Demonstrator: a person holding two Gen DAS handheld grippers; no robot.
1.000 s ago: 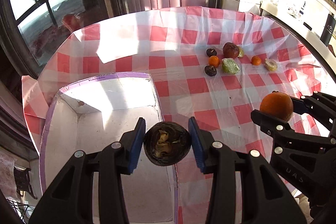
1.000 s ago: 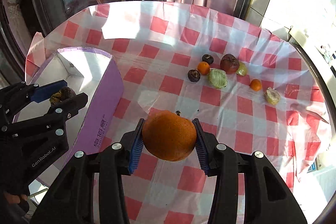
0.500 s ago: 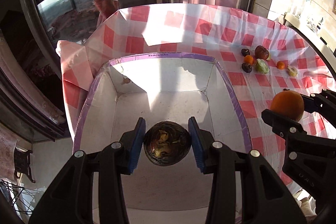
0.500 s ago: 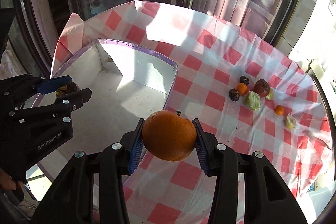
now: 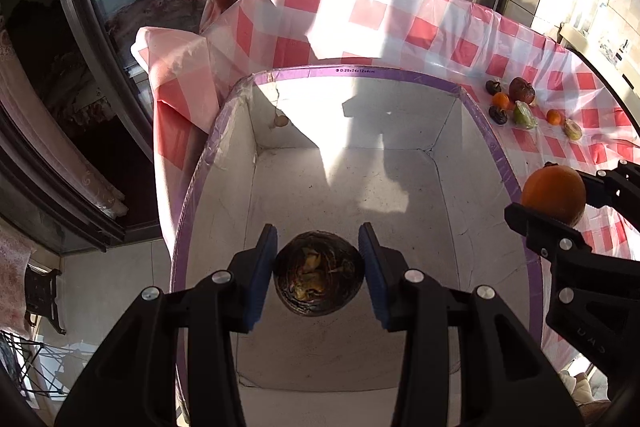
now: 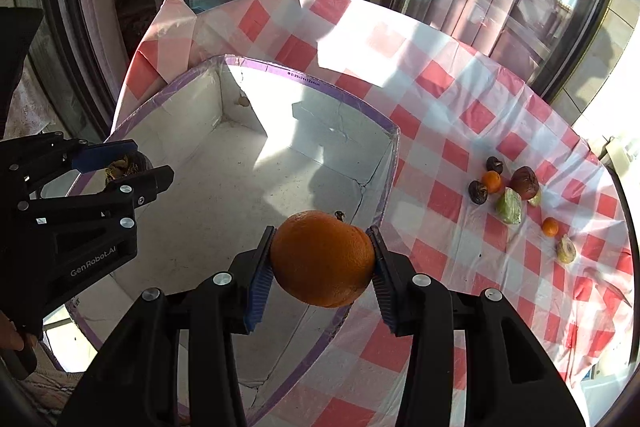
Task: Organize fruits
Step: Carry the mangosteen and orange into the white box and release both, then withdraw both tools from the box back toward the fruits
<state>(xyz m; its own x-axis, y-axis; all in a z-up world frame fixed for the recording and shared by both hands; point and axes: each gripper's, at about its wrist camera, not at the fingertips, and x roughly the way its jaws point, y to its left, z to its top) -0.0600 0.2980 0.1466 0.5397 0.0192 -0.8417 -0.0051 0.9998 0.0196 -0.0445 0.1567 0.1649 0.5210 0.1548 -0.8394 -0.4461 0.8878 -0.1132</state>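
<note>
My left gripper (image 5: 318, 273) is shut on a dark round fruit (image 5: 319, 273) and holds it above the floor of a white box with a purple rim (image 5: 360, 71). My right gripper (image 6: 322, 259) is shut on a large orange (image 6: 322, 258) and holds it over the box's right rim (image 6: 386, 163). The orange also shows in the left wrist view (image 5: 554, 193). The left gripper shows in the right wrist view (image 6: 124, 167) at the box's left side. The box floor (image 6: 224, 195) is bare.
Several small fruits lie in a cluster on the red-checked cloth (image 6: 440, 83): two dark ones (image 6: 478, 191), two small oranges (image 6: 491, 181), a brown-red one (image 6: 525, 181) and a green one (image 6: 509, 205). Window frames stand behind the table. The table's left edge drops off beside the box.
Both grippers have moved left with their fruits. The left one now hangs well inside the box; the right one has come over the box's right rim.
</note>
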